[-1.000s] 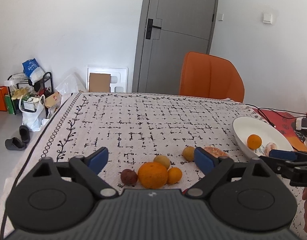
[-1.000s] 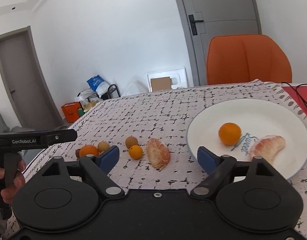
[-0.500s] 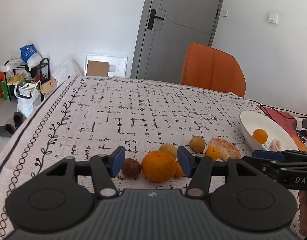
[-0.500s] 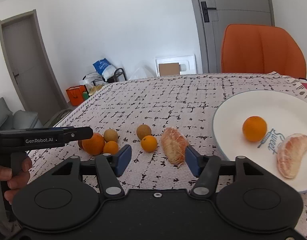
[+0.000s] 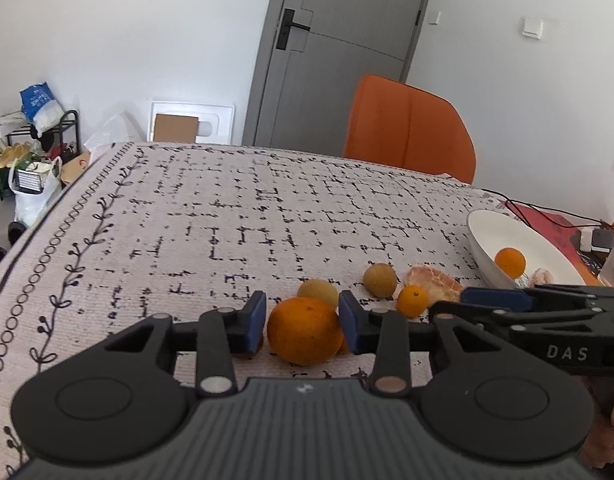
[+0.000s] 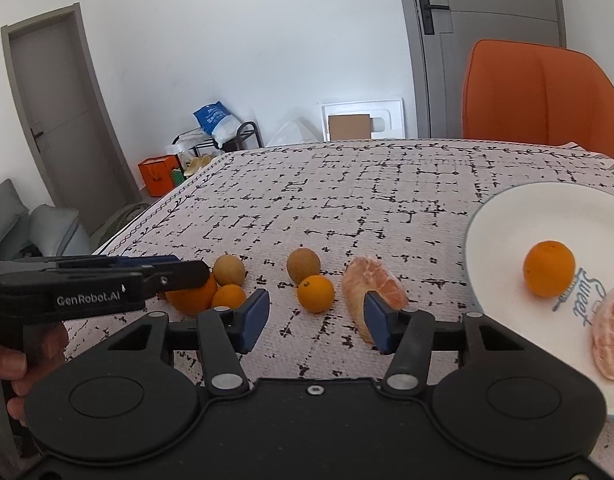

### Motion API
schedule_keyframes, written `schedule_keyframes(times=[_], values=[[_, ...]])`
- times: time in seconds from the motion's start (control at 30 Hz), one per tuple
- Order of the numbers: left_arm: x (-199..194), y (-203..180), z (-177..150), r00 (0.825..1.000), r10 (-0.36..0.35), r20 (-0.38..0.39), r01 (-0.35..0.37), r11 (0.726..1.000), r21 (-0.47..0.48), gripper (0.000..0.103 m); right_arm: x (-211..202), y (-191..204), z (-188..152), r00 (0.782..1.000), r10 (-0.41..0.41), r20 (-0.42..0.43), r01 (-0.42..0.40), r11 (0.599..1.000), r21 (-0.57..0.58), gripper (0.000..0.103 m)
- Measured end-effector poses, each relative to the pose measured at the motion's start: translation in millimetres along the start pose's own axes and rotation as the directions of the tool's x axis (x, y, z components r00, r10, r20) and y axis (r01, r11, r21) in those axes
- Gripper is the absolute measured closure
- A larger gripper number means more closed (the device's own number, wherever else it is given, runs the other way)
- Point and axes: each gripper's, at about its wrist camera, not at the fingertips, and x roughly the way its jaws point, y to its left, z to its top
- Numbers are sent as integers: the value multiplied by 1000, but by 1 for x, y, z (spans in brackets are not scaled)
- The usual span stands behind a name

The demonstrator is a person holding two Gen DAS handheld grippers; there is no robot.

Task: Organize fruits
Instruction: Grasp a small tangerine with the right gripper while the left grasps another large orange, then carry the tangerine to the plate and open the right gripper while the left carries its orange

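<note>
My left gripper (image 5: 301, 322) has its blue pads on both sides of a large orange (image 5: 305, 330) lying on the tablecloth, closed against it. Two tan fruits (image 5: 318, 290) (image 5: 380, 279), a small orange (image 5: 413, 301) and a peeled segment (image 5: 433, 278) lie beyond. My right gripper (image 6: 316, 322) is open and empty, just short of the small orange (image 6: 316, 293) and the peeled segment (image 6: 373, 288). A white plate (image 6: 503, 236) at the right holds an orange (image 6: 549, 268) and another peeled segment (image 6: 611, 336).
A patterned cloth covers the table (image 5: 235, 216). An orange chair (image 5: 407, 128) stands at the far edge. Cables and a red item (image 5: 547, 220) lie behind the plate. The left gripper's body (image 6: 95, 286) reaches in from the left in the right wrist view.
My left gripper has moved forward and narrowed its jaws around the large orange. My right gripper has shifted left from the plate toward the small orange and narrowed somewhat.
</note>
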Motion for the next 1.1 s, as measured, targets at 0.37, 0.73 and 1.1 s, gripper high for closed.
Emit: schedule_keyframes(times=[0.37,0.73,1.1], values=[[-3,2,3,1000,2,-12,-2,1000,3,66,15,4,2,1000,-5,-23,5,1000,-9,64],[-18,6,11,999,32,18,-32,999,3,66,22,5,1,999,-19,-29,19,1000,-7,81],[-32,-19,15,999,8,45,-10,999,43,66,-19,-2,2,999,-32,43,31,999,15,81]])
